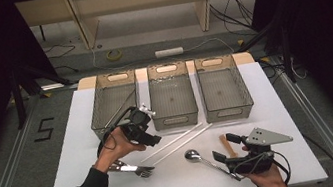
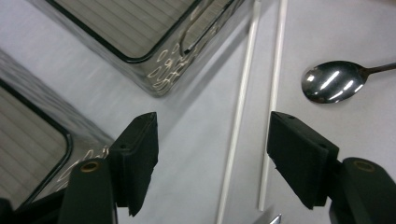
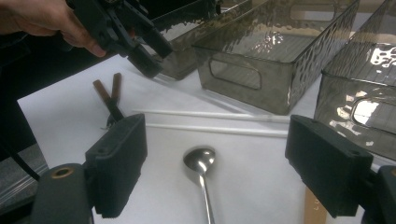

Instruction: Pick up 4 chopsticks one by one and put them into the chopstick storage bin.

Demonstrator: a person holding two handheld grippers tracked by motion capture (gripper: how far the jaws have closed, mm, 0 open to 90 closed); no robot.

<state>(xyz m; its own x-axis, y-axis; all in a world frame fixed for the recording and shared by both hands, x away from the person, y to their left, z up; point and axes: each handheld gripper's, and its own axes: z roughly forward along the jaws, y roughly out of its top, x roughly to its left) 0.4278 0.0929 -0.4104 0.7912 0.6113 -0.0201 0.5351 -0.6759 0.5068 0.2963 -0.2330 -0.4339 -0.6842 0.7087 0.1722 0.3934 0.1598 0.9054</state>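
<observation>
Left gripper view is showing the left gripper (image 2: pixel 212 158) hanging spread over two white chopsticks (image 2: pixel 240 107) near the table's (image 2: pixel 355 140) middle. The right gripper (image 3: pixel 217 165) is waiting spread too. Closing off-centre, I judge, risks pinching one stick and rolling the other away.

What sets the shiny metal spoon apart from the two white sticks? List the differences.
The shiny metal spoon is reflective steel; the two thin white sticks are matte and pale.
The spoon has a rounded bowl on a narrow handle; the sticks are straight and even along their length.
The spoon lies alone in front of the right tool; the sticks lie as a near-parallel pair nearer the bins.
All rest flat on the white table.
</observation>
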